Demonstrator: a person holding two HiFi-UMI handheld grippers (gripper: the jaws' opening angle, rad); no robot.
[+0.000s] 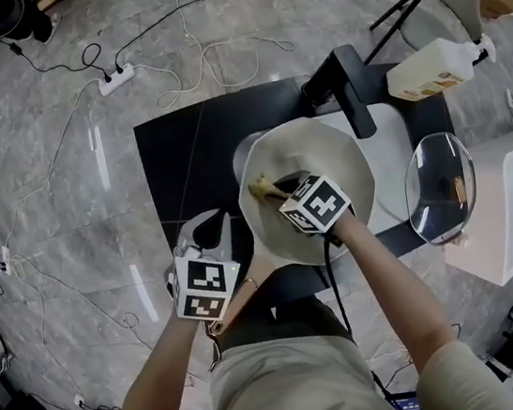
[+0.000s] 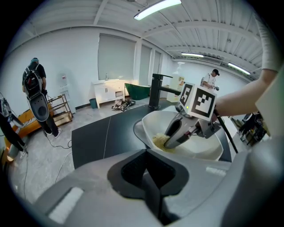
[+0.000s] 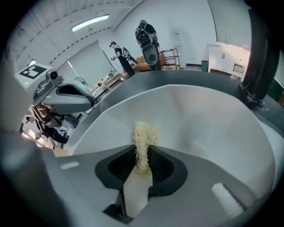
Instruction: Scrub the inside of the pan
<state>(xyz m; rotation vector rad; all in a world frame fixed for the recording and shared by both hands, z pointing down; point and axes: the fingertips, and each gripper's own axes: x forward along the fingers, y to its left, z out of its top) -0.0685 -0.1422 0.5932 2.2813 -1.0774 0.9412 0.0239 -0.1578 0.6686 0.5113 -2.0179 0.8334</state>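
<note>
The right gripper (image 3: pixel 141 160) clamped the soft, fibrous scrubber (image 3: pixel 143 133) inside the stiff, probably slick pan (image 1: pixel 345 158), best steadied by its handle (image 1: pixel 254 285); the left gripper (image 2: pixel 148 175) had its jaws together, empty.

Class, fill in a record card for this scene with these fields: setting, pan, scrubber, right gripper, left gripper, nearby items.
setting: black countertop with a white sink and a black faucet
pan: cream and deep, over the sink
scrubber: pale yellow fibres, against the pan's inner wall
right gripper: shut on the scrubber, inside the pan
left gripper: jaws together, nothing seen between them, by the pan's handle side
nearby items: glass lid; plastic bottle lying on its side
</note>
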